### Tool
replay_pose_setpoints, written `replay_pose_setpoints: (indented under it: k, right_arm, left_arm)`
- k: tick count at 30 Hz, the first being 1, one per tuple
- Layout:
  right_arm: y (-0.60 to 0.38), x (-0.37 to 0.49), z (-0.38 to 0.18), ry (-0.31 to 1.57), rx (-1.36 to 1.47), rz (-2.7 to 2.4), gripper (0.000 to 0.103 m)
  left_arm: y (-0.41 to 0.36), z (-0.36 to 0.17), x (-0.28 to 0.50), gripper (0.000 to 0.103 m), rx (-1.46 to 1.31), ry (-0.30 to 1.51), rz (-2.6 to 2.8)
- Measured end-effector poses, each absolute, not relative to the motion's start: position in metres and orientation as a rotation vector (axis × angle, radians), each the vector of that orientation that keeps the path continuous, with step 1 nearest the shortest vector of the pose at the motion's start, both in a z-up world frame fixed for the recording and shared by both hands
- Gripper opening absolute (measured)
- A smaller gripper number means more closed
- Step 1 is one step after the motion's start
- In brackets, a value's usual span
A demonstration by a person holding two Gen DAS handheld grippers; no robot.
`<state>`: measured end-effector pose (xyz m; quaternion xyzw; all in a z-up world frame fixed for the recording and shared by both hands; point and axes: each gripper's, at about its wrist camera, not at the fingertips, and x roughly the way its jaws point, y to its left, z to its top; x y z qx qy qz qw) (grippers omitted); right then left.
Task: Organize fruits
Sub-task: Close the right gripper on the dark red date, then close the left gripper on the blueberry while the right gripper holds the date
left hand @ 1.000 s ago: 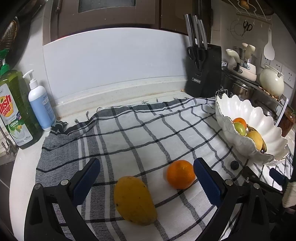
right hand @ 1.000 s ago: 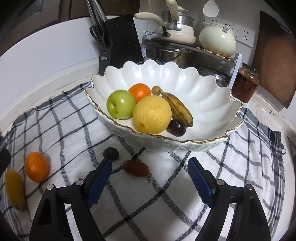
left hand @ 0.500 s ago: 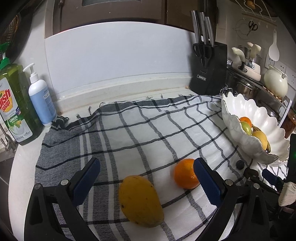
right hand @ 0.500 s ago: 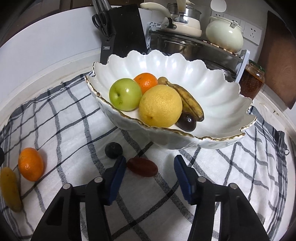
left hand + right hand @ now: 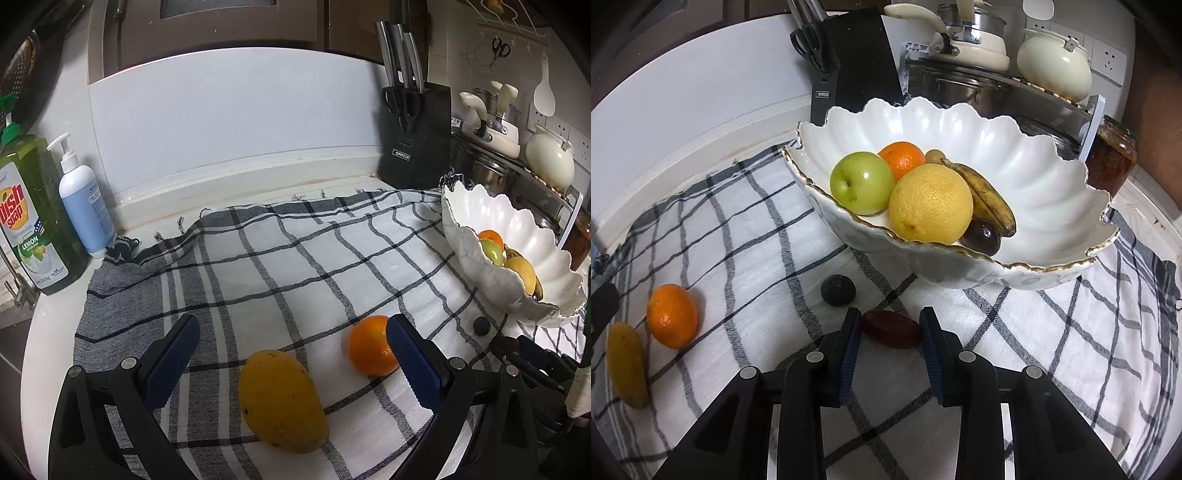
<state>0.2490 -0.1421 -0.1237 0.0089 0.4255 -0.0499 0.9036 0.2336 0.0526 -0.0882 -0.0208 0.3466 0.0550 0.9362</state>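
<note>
Jaws now closing round the date (image 5: pixel 891 329) — plum (image 5: pixel 838 290), bowl (image 5: pixel 1027 177) near.

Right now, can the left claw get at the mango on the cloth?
Probably yes. The left claw is open, and the mango lies bare on the checked cloth between its fingers. The orange sits apart, beside the right-hand finger; nothing covers the mango.

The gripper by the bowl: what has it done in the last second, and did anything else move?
The right gripper narrowed from wide open; its jaws are closing on the dark red fruit, which lies on the cloth. The left gripper stayed open over the mango. Bowl and orange unchanged.
</note>
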Motion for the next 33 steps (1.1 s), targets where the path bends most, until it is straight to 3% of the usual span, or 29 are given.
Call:
replay_pose_setpoints:
  k: [12,23,25,27,33]
  right_arm:
    - [-0.159,0.213,-0.099,0.833,0.016,-0.081,0.034]
    - [-0.212,0.194,-0.073,0.778,0.101,-0.14,0.034]
    - [-0.222,0.194,-0.072,0.773,0.117,-0.159,0.034]
    - [-0.231,0.194,-0.072,0.772,0.132,-0.177,0.034]
    - [-0.253,0.195,-0.077,0.773,0.175,-0.229,0.034]
  left_arm:
    - [0.029,-0.082,0.226,0.102,-0.012,0.694,0.042]
    - [-0.038,-0.076,0.236,0.1,0.002,0.743,-0.172]
    - [-0.051,-0.079,0.241,0.096,0.025,0.766,-0.209]
    - [-0.066,-0.084,0.246,0.083,0.059,0.789,-0.248]
    - [-0.101,-0.103,0.261,0.062,0.13,0.851,-0.341]
